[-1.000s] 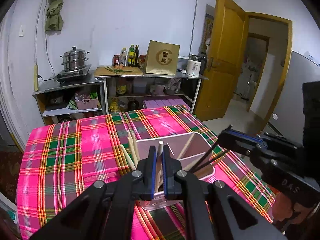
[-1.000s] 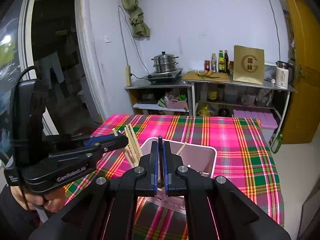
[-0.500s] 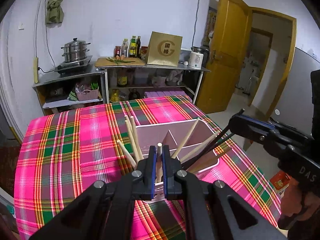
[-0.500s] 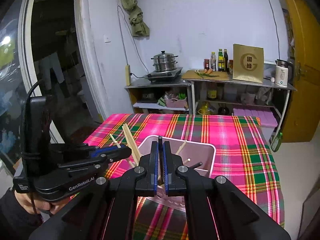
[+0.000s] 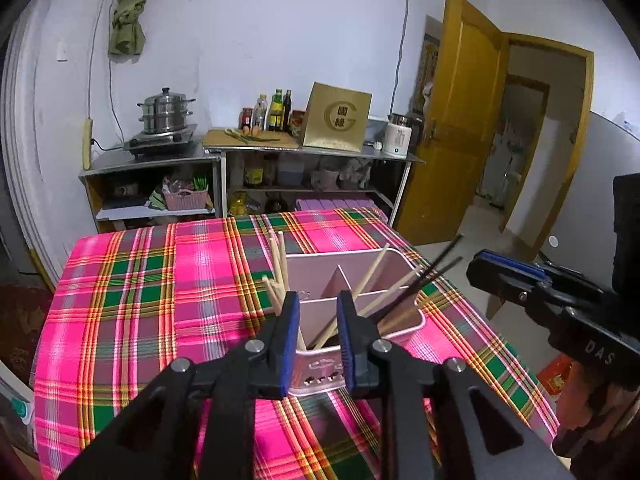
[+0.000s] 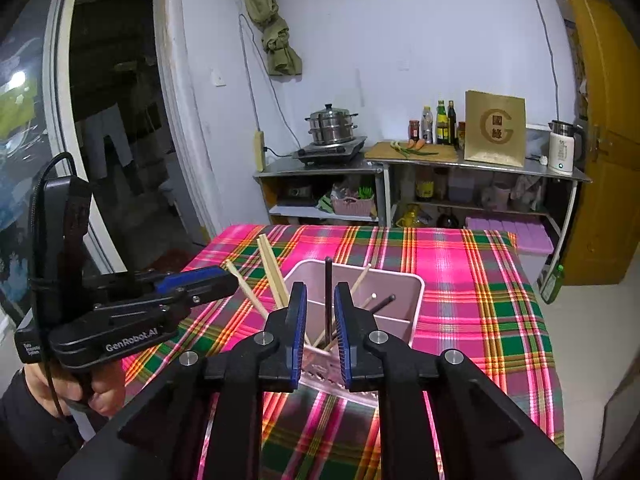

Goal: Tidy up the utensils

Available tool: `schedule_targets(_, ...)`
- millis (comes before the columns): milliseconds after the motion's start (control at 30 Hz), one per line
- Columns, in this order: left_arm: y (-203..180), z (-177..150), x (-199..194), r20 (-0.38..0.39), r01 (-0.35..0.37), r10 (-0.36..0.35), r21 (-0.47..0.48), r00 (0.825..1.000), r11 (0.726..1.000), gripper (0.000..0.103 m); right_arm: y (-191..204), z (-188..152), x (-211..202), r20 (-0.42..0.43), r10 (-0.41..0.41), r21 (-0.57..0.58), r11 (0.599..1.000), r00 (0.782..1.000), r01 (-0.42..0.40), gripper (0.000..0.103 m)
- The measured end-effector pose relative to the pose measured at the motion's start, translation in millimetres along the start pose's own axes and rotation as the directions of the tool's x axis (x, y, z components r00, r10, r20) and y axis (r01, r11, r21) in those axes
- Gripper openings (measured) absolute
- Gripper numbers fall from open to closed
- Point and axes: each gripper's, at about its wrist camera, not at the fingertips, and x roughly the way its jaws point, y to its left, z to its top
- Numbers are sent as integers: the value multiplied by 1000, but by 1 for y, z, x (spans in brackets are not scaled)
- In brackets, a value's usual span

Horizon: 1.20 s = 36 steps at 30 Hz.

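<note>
A pink divided utensil holder [image 5: 384,272] [image 6: 400,280] stands on the plaid tablecloth. Wooden chopsticks [image 5: 280,264] [image 6: 272,272] and black chopsticks [image 5: 436,270] [image 6: 329,296] lean in its compartments. My left gripper [image 5: 318,300] is open and empty, just above the holder's near wall; it also shows from the side in the right wrist view [image 6: 224,280]. My right gripper [image 6: 320,292] is open, with a black chopstick standing loose between its jaws; it appears at the right in the left wrist view [image 5: 476,268].
The pink, green and yellow plaid tablecloth [image 5: 160,280] [image 6: 480,272] covers the table. Behind it stand metal shelves [image 5: 224,160] with a steamer pot [image 5: 164,110], bottles, a gold box [image 5: 338,122] and a kettle. A yellow door [image 5: 460,120] stands open at the right.
Both grippers have opened. The left let go of a wooden chopstick and the right let go of a black chopstick; both now stand in the holder. The grippers rose slightly.
</note>
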Motion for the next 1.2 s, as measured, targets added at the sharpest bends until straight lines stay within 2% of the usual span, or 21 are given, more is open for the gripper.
schedule_targets(133,-4,-13,-19,28,-14,14,0,1000,1000,24,1,-11,-20,22,-2,7,1000,1000,2,16)
schedule_targets(367,-6,-56,-49,50,-50,52,-34,997,998,25,7,-51,-56,41,-29,1,1000,999,29,17)
schedule_targets(667,-28,-116,-81,74,-97,99,-26,992,995,27,26,-112,-90,49,-85,-10,996,995,85,34)
schedule_targets(900,-44,-149,-101,110,-129,131,-30,985,991,28,44,-149,-107,59,-121,-35,992,991,123,35)
schedule_targets(1200,-58,-181,-104,87,-137,139,-34,986,990,28,52,-181,-121,47,-143,2,990,989,143,36)
